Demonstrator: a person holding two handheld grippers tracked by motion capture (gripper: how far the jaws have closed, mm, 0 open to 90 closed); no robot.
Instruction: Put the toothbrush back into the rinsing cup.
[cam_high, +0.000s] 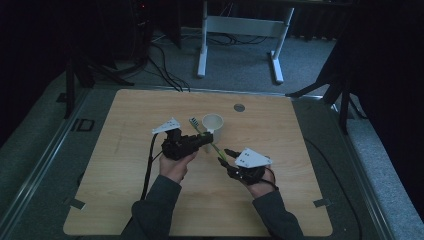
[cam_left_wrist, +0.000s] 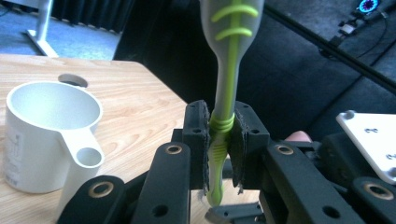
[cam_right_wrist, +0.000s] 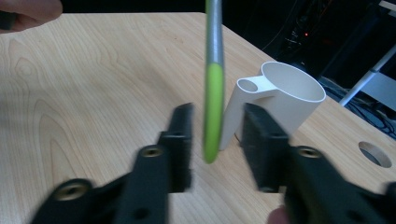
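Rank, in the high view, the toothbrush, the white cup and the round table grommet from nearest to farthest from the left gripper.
1. Toothbrush: clamped in the left gripper, brush head up-left of it.
2. White cup: just beyond the gripper, standing on the table.
3. Round grommet: farthest, near the table's far edge, to the right.

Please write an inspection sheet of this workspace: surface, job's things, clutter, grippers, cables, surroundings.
Surface: wooden table, round hole near far edge.
Job's things: green toothbrush, held above the table; white cup upright beside it.
Clutter: nothing seen.
Grippers: left gripper clamped on the toothbrush; right gripper open, pads apart on either side of the toothbrush's end.
Cables: one trails from left gripper; more on the floor.
Surroundings: dark room, white desk frame behind.
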